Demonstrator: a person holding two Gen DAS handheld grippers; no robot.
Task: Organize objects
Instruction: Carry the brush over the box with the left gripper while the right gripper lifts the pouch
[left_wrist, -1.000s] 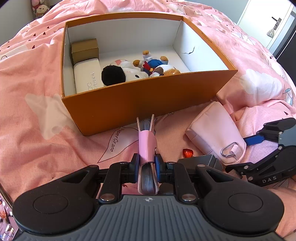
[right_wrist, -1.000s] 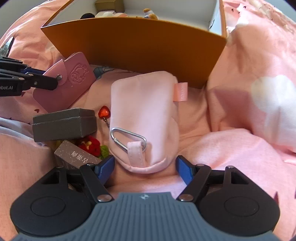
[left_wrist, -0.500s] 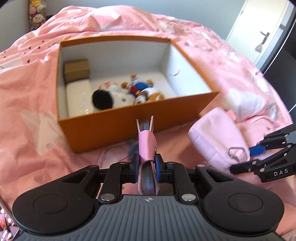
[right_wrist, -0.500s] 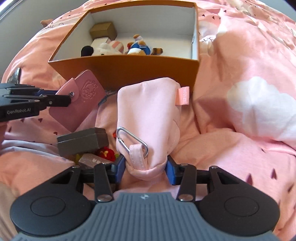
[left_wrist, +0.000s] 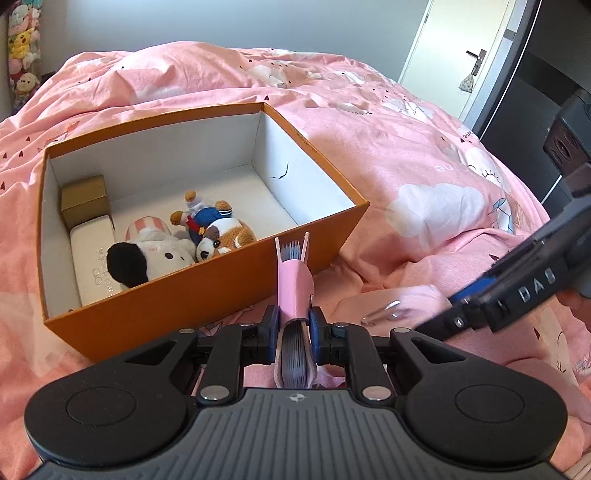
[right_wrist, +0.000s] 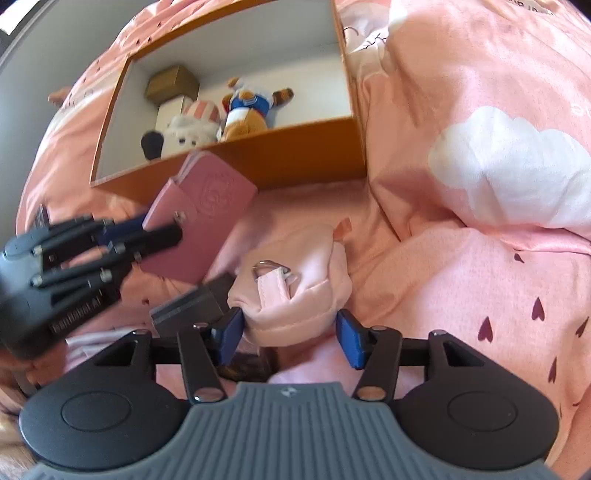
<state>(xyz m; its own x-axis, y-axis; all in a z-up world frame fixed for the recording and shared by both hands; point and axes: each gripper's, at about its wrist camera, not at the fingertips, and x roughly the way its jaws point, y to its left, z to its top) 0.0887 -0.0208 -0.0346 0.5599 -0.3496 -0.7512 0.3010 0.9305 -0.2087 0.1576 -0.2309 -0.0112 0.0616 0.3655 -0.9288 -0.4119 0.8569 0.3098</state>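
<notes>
An orange box (left_wrist: 207, 295) with white inner walls sits on the pink bed; it also shows in the right wrist view (right_wrist: 295, 147). Inside lie plush toys (left_wrist: 173, 247), a white case (left_wrist: 90, 254) and a gold box (left_wrist: 83, 199). My left gripper (left_wrist: 293, 325) is shut on a pink card wallet (left_wrist: 293, 284), held edge-on above the bed before the box's near wall. From the right wrist view the wallet (right_wrist: 207, 210) hangs by that wall. My right gripper (right_wrist: 291, 332) is shut on a pale pink pouch (right_wrist: 295, 280) with a metal clip, lifted off the bed.
A grey box (right_wrist: 188, 306) and a darker small box (right_wrist: 247, 365) lie on the bedding under the pouch. Rumpled pink duvet (left_wrist: 406, 155) surrounds the orange box. A door (left_wrist: 454, 48) stands at the back right.
Both grippers have risen and moved toward the orange box. The right gripper closed on the pouch and lifted it; the wallet now sits higher, near the box's front rim.
</notes>
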